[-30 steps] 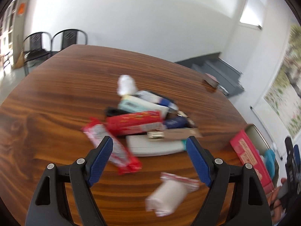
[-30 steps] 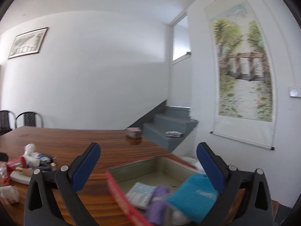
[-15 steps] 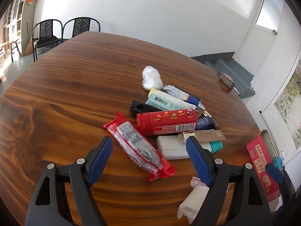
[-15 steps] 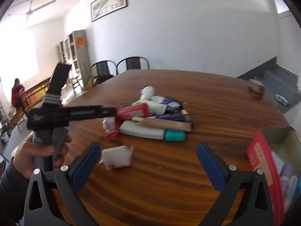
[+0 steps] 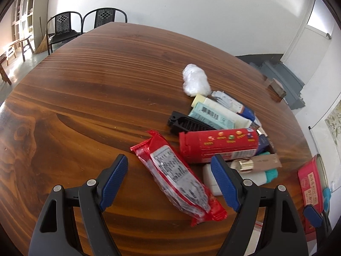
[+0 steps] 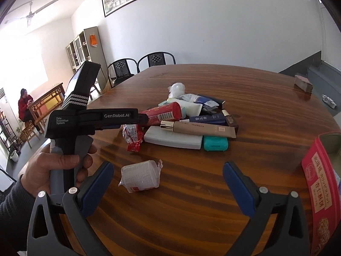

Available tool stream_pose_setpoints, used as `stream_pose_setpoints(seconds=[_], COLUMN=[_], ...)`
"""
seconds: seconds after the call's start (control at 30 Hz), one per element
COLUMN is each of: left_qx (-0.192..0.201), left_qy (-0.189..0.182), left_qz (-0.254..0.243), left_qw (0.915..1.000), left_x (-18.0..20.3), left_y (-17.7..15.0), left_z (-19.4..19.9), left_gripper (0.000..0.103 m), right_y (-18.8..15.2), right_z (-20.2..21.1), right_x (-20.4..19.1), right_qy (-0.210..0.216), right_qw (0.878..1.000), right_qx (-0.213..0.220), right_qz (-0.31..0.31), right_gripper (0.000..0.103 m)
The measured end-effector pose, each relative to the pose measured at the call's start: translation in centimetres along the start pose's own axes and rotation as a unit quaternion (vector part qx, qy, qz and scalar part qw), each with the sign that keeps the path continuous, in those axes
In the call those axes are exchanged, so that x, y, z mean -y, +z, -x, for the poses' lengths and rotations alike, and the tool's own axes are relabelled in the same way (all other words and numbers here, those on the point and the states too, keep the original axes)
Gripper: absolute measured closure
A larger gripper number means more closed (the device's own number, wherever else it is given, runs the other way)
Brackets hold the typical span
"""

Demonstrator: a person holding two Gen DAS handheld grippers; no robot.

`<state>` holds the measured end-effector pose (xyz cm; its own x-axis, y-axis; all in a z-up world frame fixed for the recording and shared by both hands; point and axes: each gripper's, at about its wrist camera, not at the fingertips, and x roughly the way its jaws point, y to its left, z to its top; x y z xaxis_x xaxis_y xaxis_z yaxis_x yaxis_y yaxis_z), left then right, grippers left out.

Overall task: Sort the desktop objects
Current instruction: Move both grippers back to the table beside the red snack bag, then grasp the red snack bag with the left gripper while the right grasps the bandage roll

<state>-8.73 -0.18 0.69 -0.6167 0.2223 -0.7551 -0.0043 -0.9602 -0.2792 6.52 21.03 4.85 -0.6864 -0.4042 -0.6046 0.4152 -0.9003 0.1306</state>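
Note:
A pile of toiletries and snacks lies on the round wooden table [image 5: 96, 89]. In the left wrist view my left gripper [image 5: 170, 181] is open, and the red snack packet [image 5: 177, 177] lies on the table between its fingers. Just beyond are a red tube [image 5: 217, 147], a black comb [image 5: 187, 124], a teal tube [image 5: 210, 115] and a white plastic wad [image 5: 195, 83]. My right gripper [image 6: 168, 188] is open, low over the table. A white wrapped packet [image 6: 139, 176] lies just ahead, nearer its left finger. The pile [image 6: 187, 117] is farther off.
A red tin box [image 6: 319, 187] stands open at the table's right edge, with items inside it. A hand [image 6: 57, 166] holds the left gripper's body [image 6: 91, 119]. A small block [image 6: 302, 83] sits far right. Two black chairs [image 6: 140, 66] stand behind the table; a person [image 6: 24, 104] sits far left.
The left gripper has closed in on the red snack packet, which now lies between its fingers. The right view has swung from the red box to the pile and the white packet.

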Motion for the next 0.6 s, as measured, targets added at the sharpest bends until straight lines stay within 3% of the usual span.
stream_pose_setpoints(seconds=[0.37,0.6], left_qx=[0.002,0.03], left_qy=[0.035,0.106], left_qz=[-0.027,-0.088], left_qw=[0.999,0.99], left_x=[-0.8,0.1], left_y=[-0.6,-1.2], left_z=[0.8,2.1], left_gripper=[0.02,0.02], right_y=[-0.2,-0.2], right_z=[-0.1,0.1], right_x=[-0.4,-0.7], right_qy=[0.001,-0.013], right_qw=[1.0,1.0], right_qx=[-0.008,-0.002], right_qz=[0.011,0.023], right_gripper=[0.001,0.001])
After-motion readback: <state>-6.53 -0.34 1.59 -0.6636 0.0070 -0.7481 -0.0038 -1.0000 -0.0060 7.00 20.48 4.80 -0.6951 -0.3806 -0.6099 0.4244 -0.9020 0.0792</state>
